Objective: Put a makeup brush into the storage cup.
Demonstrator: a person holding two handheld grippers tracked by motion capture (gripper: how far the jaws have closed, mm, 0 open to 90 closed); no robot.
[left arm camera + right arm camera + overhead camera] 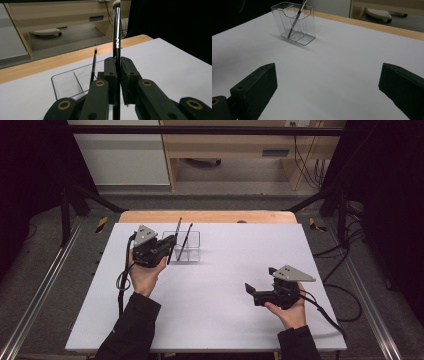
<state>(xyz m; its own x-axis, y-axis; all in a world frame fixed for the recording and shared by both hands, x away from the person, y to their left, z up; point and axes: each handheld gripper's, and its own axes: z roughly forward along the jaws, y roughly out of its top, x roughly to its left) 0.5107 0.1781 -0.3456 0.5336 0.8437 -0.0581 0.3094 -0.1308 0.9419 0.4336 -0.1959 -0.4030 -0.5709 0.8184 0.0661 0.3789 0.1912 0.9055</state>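
Your left gripper (pixel 117 82) pinches the tall brush (pixel 116 37) low, so it may tip and catch the clear holder (pixel 65 85), while your right gripper (pixel 327 85) gapes idle.

- My left claw (pixel 167 245): jaws clamped tight, held upright in the hand at far left, forearm reaching in from below.
- My right claw (pixel 251 292): jaws wide apart, pointing left, low at right.

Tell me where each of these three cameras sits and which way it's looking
High view: above the person's side, facing forward and down on the white table; forearms, left gripper, right gripper show.
Left gripper view: along shut jaws clamping a makeup brush.
Right gripper view: low, between open jaws, across the table.
Shared: all three see the clear organizer.
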